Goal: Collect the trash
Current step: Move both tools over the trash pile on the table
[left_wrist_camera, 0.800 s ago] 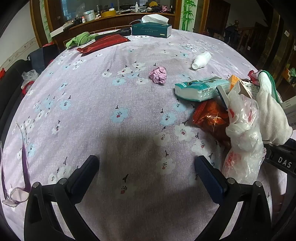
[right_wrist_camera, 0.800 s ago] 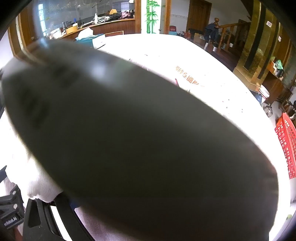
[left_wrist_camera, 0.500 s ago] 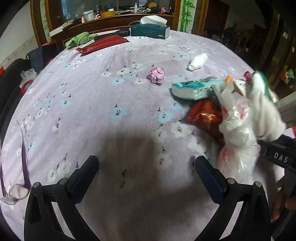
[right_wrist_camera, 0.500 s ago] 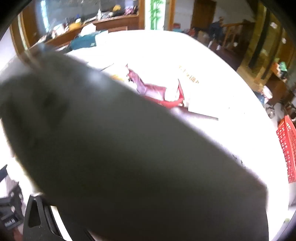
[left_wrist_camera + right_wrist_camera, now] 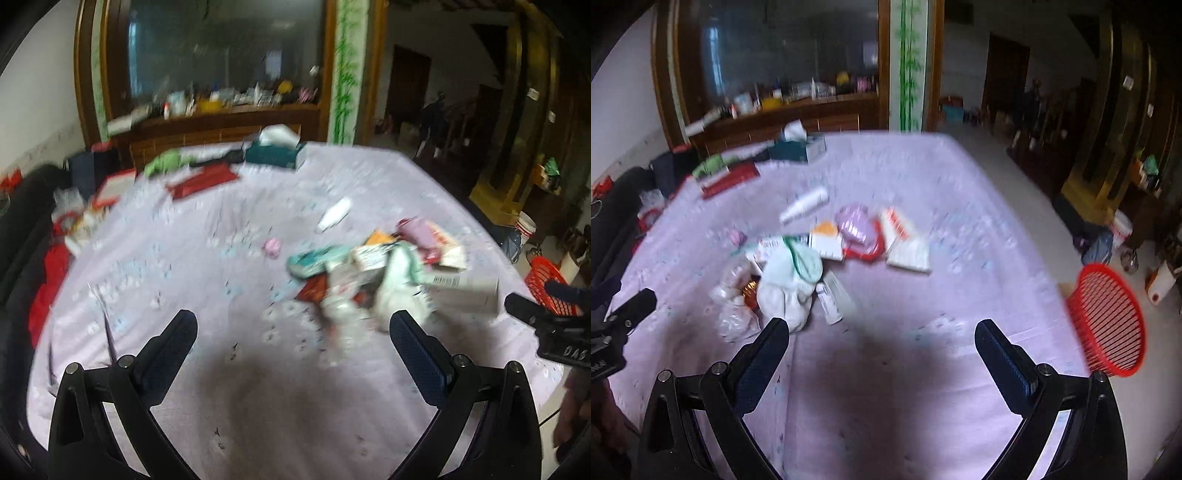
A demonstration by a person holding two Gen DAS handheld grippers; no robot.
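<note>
A heap of trash lies on the purple flowered tablecloth: a white cloth, a clear plastic bag, a teal pack, a purple wrapper and several white boxes. Apart from it lie a white bottle and a pink crumpled paper. My left gripper is open and empty, above the cloth left of the heap. My right gripper is open and empty too, with the heap just past its left finger. Both views are blurred.
A red slatted basket stands beyond the table's right edge. At the far end lie a teal tissue box, a red pouch and a green cloth. A wooden cabinet stands behind.
The dark thing that filled the right wrist view is gone and that gripper now shows empty. Both grippers have drawn back and up from the table, so more of the room shows.
</note>
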